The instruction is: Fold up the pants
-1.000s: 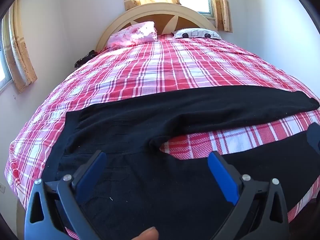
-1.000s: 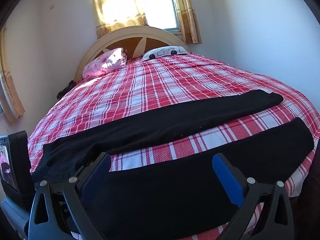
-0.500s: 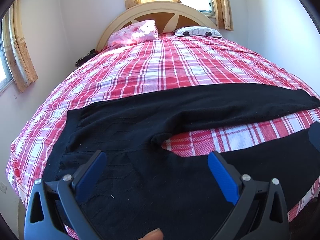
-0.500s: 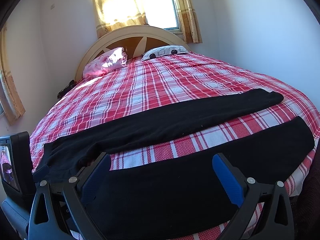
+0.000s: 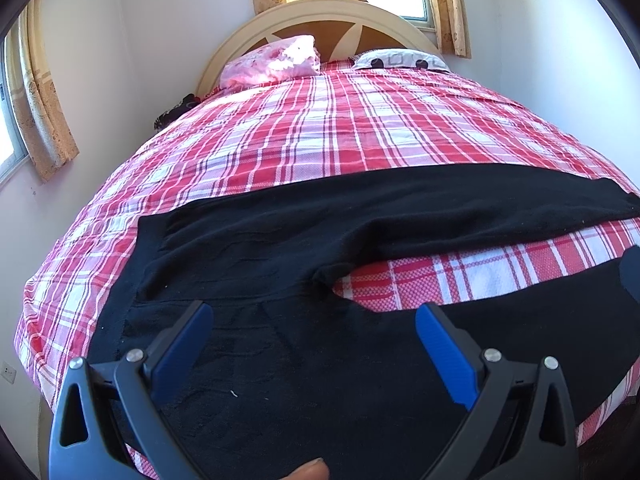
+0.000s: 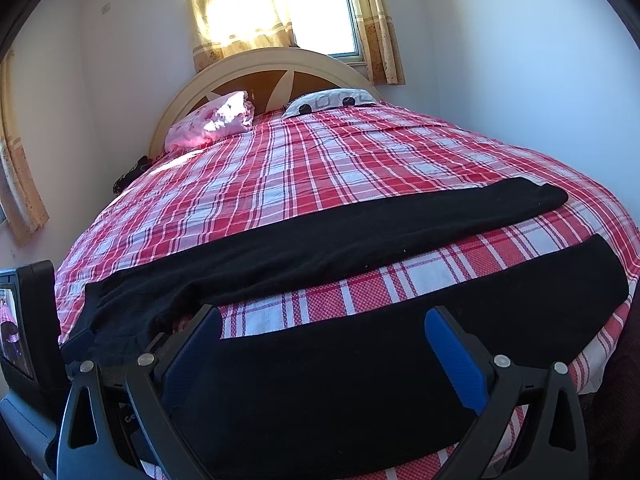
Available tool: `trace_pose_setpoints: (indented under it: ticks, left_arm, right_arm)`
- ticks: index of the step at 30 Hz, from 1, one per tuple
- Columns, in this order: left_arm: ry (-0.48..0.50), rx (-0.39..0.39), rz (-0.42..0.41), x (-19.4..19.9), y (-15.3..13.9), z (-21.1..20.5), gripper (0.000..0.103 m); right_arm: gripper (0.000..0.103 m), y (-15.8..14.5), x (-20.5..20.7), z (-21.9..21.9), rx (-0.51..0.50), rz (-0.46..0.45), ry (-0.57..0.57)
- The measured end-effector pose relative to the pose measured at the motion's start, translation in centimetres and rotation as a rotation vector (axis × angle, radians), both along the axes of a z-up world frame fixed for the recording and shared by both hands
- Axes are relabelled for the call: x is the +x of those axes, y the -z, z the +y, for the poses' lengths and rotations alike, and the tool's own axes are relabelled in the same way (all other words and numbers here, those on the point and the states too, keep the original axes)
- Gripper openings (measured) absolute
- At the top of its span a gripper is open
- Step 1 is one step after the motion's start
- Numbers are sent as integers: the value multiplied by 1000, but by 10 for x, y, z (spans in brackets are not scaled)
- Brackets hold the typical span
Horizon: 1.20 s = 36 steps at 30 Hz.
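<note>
Black pants point(image 5: 304, 248) lie spread flat across the near end of a bed covered in a red-and-white plaid bedspread point(image 5: 360, 136), waistband toward the left side and the two legs running off to the right with a wedge of plaid showing between them. The left gripper point(image 5: 314, 320) hangs over the seat of the pants, its blue-padded fingers point(image 5: 182, 346) spread wide and holding nothing, with a fingertip of the person's hand just showing at the bottom edge of that view. The right gripper point(image 6: 322, 326) is poised over the nearer leg, its jaws equally wide apart and empty; whether either tool touches the cloth cannot be told. The farther leg stretches to its cuff near the bed's right side. At the head of the bed, a pink pillow point(image 6: 212, 122) and a white patterned pillow point(image 6: 332, 100) rest against a curved cream-and-brown headboard point(image 6: 276, 68), below a sunlit window point(image 6: 320, 8) hung with tan curtains point(image 6: 224, 12). No brand, label or legible writing shows on the pants, bedding or grippers.
</note>
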State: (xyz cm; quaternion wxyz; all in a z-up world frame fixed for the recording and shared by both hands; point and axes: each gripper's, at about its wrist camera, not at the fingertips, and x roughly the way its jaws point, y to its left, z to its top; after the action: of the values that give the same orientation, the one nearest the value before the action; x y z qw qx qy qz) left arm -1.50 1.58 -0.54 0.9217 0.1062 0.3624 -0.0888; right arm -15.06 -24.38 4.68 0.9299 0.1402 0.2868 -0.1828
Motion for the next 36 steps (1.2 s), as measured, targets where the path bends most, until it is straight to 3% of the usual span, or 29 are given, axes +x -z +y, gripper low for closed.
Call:
trace_pose_setpoints:
  ticks: [9, 14, 18, 21, 27, 31, 36]
  left_arm:
    - [-30, 18, 16, 17, -1, 28, 103]
    - [-119, 26, 96, 49, 1, 63, 103]
    - [-153, -23, 159, 76, 2, 85, 103]
    - [-190, -51, 159, 91, 2, 93, 103]
    - [-234, -50, 212, 123, 19, 101, 103]
    - [-248, -57, 254, 140, 33, 104, 103]
    - [-252, -79, 288, 152, 45, 109, 103]
  right_arm:
    - [102, -7, 21, 1, -9, 24, -81]
    - [102, -20, 74, 14, -33, 35, -310]
    - [102, -14, 132, 29, -54, 118, -535]
    - [100, -6, 179, 38, -66, 160, -613]
    - [84, 20, 273, 49, -98, 248, -745]
    - [74, 48, 310, 58, -154, 356, -814]
    - [73, 75, 331, 65, -225, 419, -859]
